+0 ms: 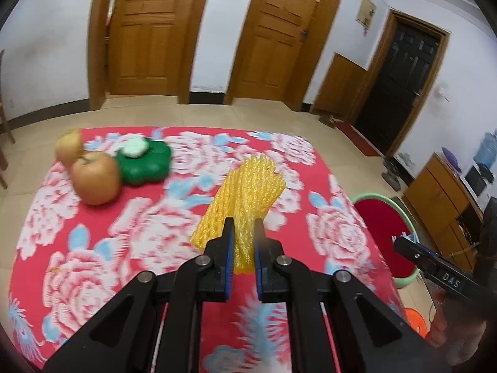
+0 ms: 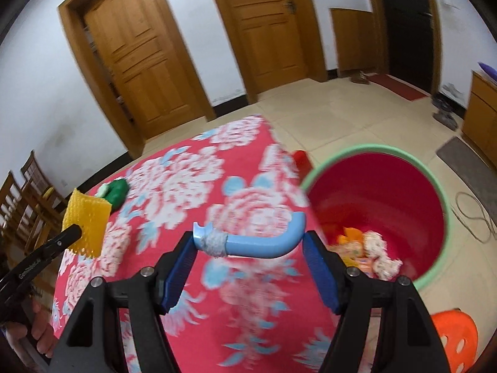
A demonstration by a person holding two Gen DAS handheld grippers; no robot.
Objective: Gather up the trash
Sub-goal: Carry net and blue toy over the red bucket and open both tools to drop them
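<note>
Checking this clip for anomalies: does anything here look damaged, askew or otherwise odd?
Yes. The curved light-blue plastic handle piece held across the right claw looks broken: one end is jagged, with whitish wrapping around it near that end. Otherwise nothing stands out; the left claw grips a yellow foam fruit net.

Left gripper (image 1: pixel 243 227) angled downward, jaws pinched nearly together; right gripper (image 2: pixel 250 244) angled downward, jaws spread wide

Foam net sleeve (image 1: pixel 248 192): yellow, meshed, rough. Worktop cloth (image 1: pixel 174 236): red floral fabric, matt. Curved handle piece (image 2: pixel 264 242): smooth light-blue plastic. Bucket (image 2: pixel 435 186): glossy red plastic, green rim. Doors (image 1: pixel 146 31): varnished wood.
</note>
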